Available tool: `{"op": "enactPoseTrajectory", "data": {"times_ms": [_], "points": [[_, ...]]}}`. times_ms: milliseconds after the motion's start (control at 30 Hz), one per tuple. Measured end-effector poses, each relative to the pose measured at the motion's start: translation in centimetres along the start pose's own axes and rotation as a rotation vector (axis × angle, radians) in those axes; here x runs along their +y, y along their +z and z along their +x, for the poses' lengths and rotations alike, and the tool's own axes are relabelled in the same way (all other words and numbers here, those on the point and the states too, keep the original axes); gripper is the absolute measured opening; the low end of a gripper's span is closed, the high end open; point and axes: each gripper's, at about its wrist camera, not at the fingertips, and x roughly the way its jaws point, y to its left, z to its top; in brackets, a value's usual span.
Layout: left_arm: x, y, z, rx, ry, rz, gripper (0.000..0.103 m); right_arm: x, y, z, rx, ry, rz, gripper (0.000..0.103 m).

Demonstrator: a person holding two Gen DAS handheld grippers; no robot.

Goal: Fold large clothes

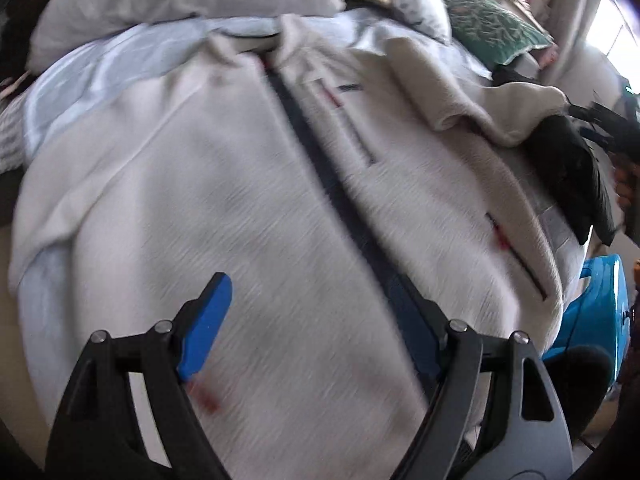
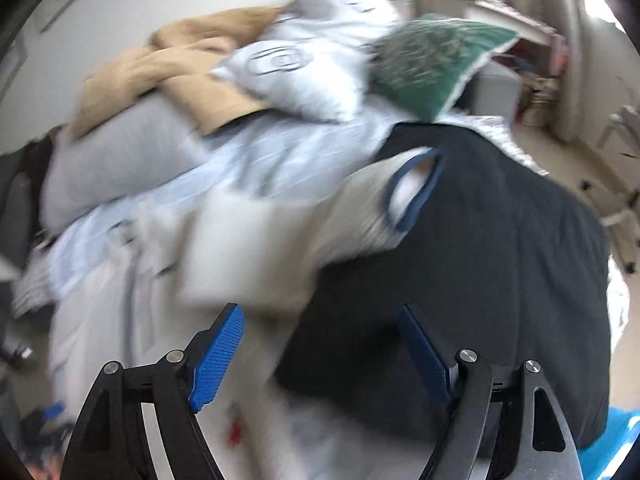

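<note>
A: Fleece jacket (image 1: 224, 200): white, with a dark zipper (image 1: 320, 168) down the front. It lies spread front-up on the bed (image 1: 100, 64), collar at the far end, hem at the near end. The long axis follows the zipper, running from near right to far left in the left wrist view.

B: Gripper status?

A: Left gripper (image 1: 316, 320): jaws apart, holding nothing, above the near hem. Right gripper (image 2: 320, 340): jaws apart, empty, near the sleeve (image 2: 320, 216), which lies across a black garment (image 2: 500, 260). Both views are motion-blurred.

B: Recommended procedure?

A: Probably, pinch the sleeve near its blue cuff (image 2: 412, 188) and carry it across the zipper line, flat onto the chest. Hold the body still with the left gripper. Smooth before folding the hem toward the collar.
</note>
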Motion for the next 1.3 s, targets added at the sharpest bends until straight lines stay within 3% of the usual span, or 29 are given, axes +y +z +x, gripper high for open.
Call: {"op": "enactPoseTrajectory", "data": {"times_ms": [67, 133, 167, 200, 267, 400, 467, 567, 633, 733, 767, 833, 933, 1067, 1200, 1233, 1300], "points": [[-1.3, 2.5, 1.9, -0.009, -0.015, 0.019, 0.081, -0.3, 1.6, 2.3, -0.037, -0.024, 0.03, 0.079], [-2.4, 4.9, 3.8, -0.03, -0.033, 0.037, 0.081, 0.4, 2.6, 4.5, -0.073, -0.027, 0.041, 0.047], [-2.6, 5.8, 4.5, -0.038, -0.039, 0.034, 0.081, 0.3, 3.2, 5.2, -0.064, -0.019, 0.026, 0.01], [-3.0, 7.3, 5.9, -0.047, -0.045, 0.029, 0.08, 0.3, 3.8, 5.6, -0.05, -0.006, 0.025, 0.011], [-3.4, 9.4, 7.6, -0.058, -0.051, 0.017, 0.069, 0.4, 5.1, 4.3, -0.091, -0.01, 0.012, 0.01], [-4.1, 13.9, 11.3, -0.107, -0.04, -0.017, 0.05, -1.1, 9.1, -1.6, -0.27, -0.064, -0.037, 0.009], [-3.4, 16.0, 13.1, -0.128, -0.04, -0.062, 0.039, -2.7, 11.5, -5.1, -0.373, -0.137, -0.034, 0.009], [-2.0, 18.7, 15.3, -0.177, -0.053, -0.139, 0.031, -5.0, 14.0, -8.5, -0.463, -0.276, -0.038, 0.009], [-1.4, 20.1, 16.3, -0.224, -0.059, -0.166, 0.029, -6.9, 15.1, -8.5, -0.459, -0.372, -0.042, 0.009], [-1.0, 22.3, 18.6, -0.283, -0.034, -0.174, 0.029, -10.1, 15.8, -6.0, -0.41, -0.434, -0.013, 0.009], [-0.9, 22.8, 19.9, -0.27, -0.022, -0.172, 0.029, -10.9, 15.7, -5.1, -0.396, -0.43, 0.0, 0.009], [-0.4, 23.4, 23.5, -0.162, 0.009, -0.192, 0.029, -12.1, 15.4, -3.0, -0.369, -0.406, 0.024, 0.009], [-1.5, 24.1, 22.9, -0.172, 0.056, -0.217, 0.03, -12.7, 14.6, -0.1, -0.326, -0.393, 0.016, 0.009], [-6.2, 23.0, 19.4, -0.254, -0.148, -0.156, 0.03, -13.0, 14.0, -0.3, -0.344, -0.363, 0.003, 0.009], [-12.8, 20.9, 19.9, -0.194, -0.341, -0.041, 0.029, -12.6, 14.6, -2.1, -0.374, -0.311, 0.009, 0.009], [-14.5, 20.4, 20.6, -0.18, -0.369, -0.022, 0.029, -12.0, 14.9, -2.9, -0.39, -0.301, 0.001, 0.009], [-17.0, 19.7, 22.3, -0.186, -0.353, 0.01, 0.029, -10.9, 15.5, -4.1, -0.411, -0.268, -0.01, 0.009]]}}
